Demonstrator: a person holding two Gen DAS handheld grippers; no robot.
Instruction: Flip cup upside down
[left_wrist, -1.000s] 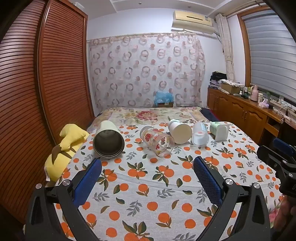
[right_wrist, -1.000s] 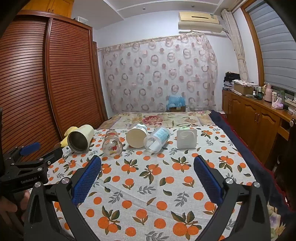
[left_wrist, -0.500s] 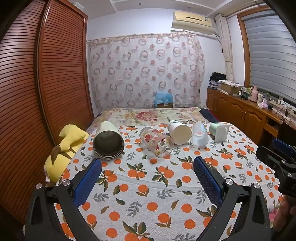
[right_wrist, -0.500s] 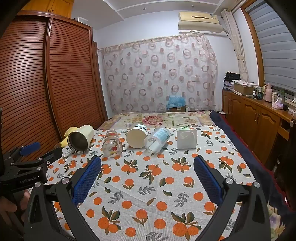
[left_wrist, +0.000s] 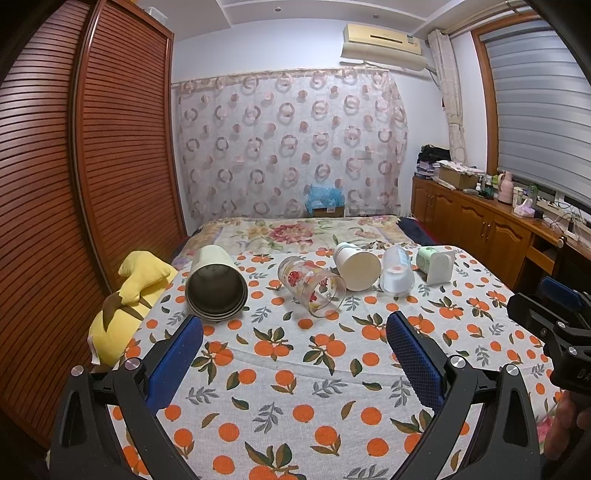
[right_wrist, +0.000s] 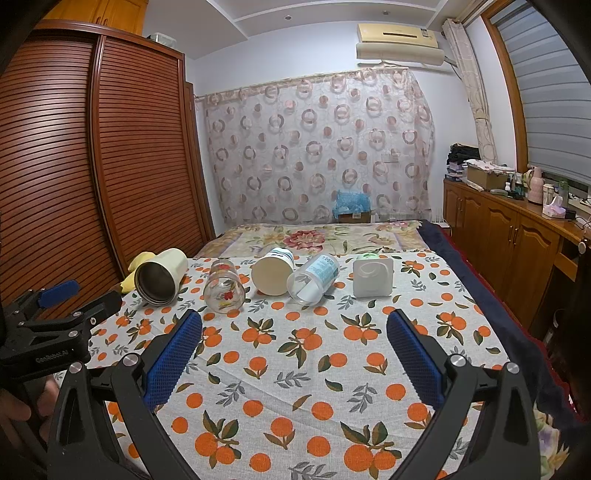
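Observation:
Several cups lie on their sides in a row on the orange-print cloth (left_wrist: 295, 369). From the left: a cream steel-lined cup (left_wrist: 216, 286) (right_wrist: 159, 277), a printed glass (left_wrist: 312, 286) (right_wrist: 222, 286), a white paper cup (left_wrist: 356, 266) (right_wrist: 272, 271), a clear plastic cup (left_wrist: 397, 275) (right_wrist: 313, 278), and a green-and-white square cup (left_wrist: 435, 264) (right_wrist: 372, 277). My left gripper (left_wrist: 295, 354) is open and empty, well short of the row. My right gripper (right_wrist: 294, 350) is open and empty too, also short of the row.
A yellow plush toy (left_wrist: 129, 299) lies at the cloth's left edge by the wooden wardrobe (left_wrist: 74, 184). A floral bedspread (left_wrist: 295, 232) lies behind the cups. A wooden sideboard (right_wrist: 517, 240) runs along the right wall. Each gripper shows in the other's view (left_wrist: 554, 325) (right_wrist: 48, 325).
Almost nothing differs. Both grippers stay open and nearly still; the cups have not moved.

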